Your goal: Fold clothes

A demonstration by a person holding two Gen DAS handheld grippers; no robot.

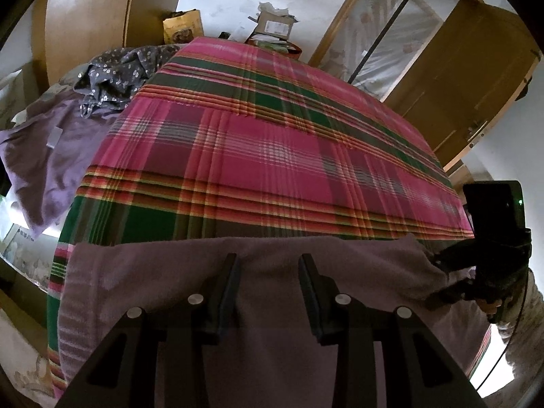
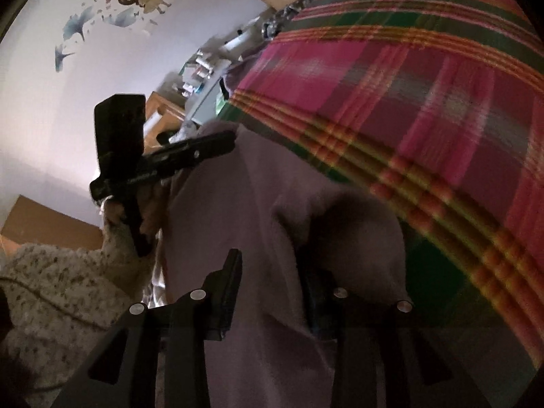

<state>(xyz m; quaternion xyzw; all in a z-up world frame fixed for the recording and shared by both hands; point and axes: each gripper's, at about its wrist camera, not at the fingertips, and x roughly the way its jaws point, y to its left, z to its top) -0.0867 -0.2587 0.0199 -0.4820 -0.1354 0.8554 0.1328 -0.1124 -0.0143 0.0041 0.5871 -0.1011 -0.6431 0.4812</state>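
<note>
we hold two claws over a bed covered by a pink and green plaid sheet (image 1: 272, 142). a mauve garment (image 1: 258, 272) lies along the near edge of the bed, right under both claws.

our left claw (image 1: 268, 272) hangs just above the garment with its jaws parted; the cloth shows flat in the gap between the pads and neither pad presses on it, so it is released.

our right claw (image 2: 268, 272) is off to the right of the left one, at the garment's right end. a raised fold of the garment sits between its jaws and drapes over the right finger, hiding that pad. the left pad (image 2: 233, 282) stands just apart from the cloth, so we read it as released.

beyond the left claw, on the far left of the bed, lie a crumpled purple garment (image 1: 44, 156) and a dark floral one (image 1: 119, 74). a speckled sleeve (image 2: 57, 285) reaches to the left claw's handle.
</note>
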